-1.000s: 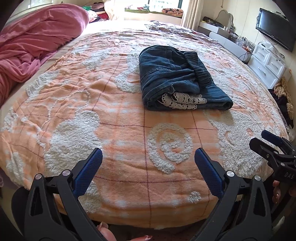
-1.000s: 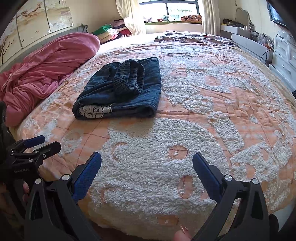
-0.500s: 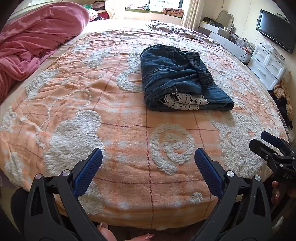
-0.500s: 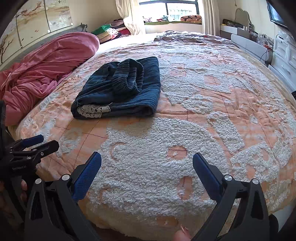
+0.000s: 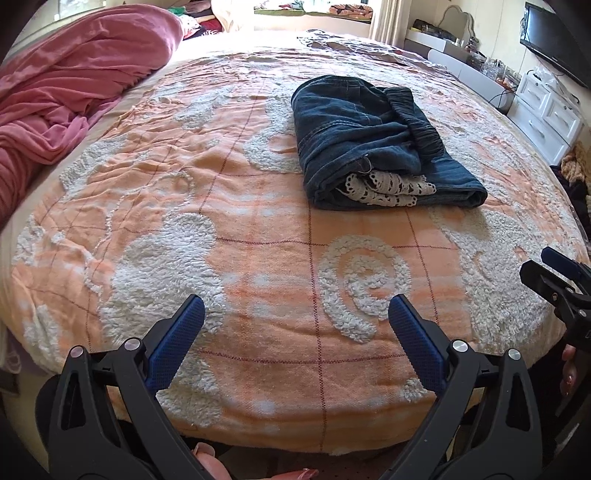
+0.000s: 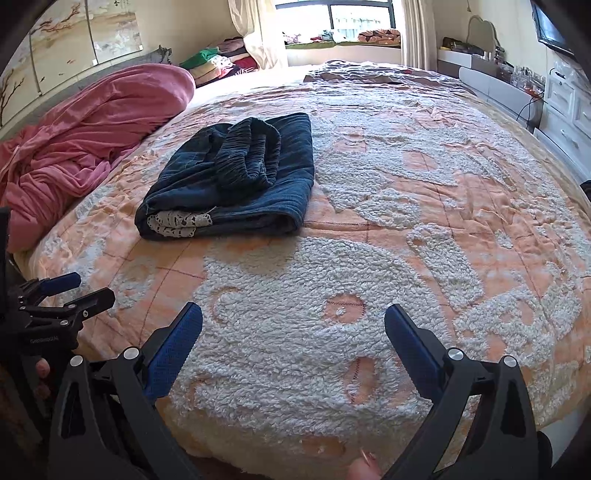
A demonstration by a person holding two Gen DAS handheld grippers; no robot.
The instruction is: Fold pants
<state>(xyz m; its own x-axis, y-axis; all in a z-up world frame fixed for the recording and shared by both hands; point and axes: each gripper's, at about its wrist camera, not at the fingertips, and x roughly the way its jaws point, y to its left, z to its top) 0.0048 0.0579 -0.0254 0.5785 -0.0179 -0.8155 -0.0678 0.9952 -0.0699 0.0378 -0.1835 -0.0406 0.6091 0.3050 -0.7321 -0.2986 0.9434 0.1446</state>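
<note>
Room: a bedroom is shown, with a large bed covered by an orange-and-white tufted bedspread [image 5: 258, 229]; a window [image 6: 332, 18] is seen at the far end, white drawers [image 5: 550, 107] and a wall television [image 5: 554, 40] on the right.
Pants: dark blue pants [image 5: 373, 144] are laid folded on the bedspread, well beyond both grippers; white lace trim [image 5: 384, 186] is exposed at the near edge, and the gathered waistband [image 6: 251, 155] is turned on top.
Pink quilt: a bunched pink quilt [image 5: 70, 96] is piled along the left side of the bed, apart from the pants.
Writing: small lettering is printed on the left gripper's body in the right wrist view, too small to be read with certainty.
Left gripper [image 5: 295, 325]: its blue pads are held wide apart over the near edge of the bed; nothing is held.
Right gripper [image 6: 293, 332]: it is likewise spread wide and empty, just beside the left gripper.
Open room: broad bare bedspread is left on every side of the pants; the near bed edge runs just under both grippers.
Change: the pants are unchanged from one second earlier; both views are shifted only slightly.
</note>
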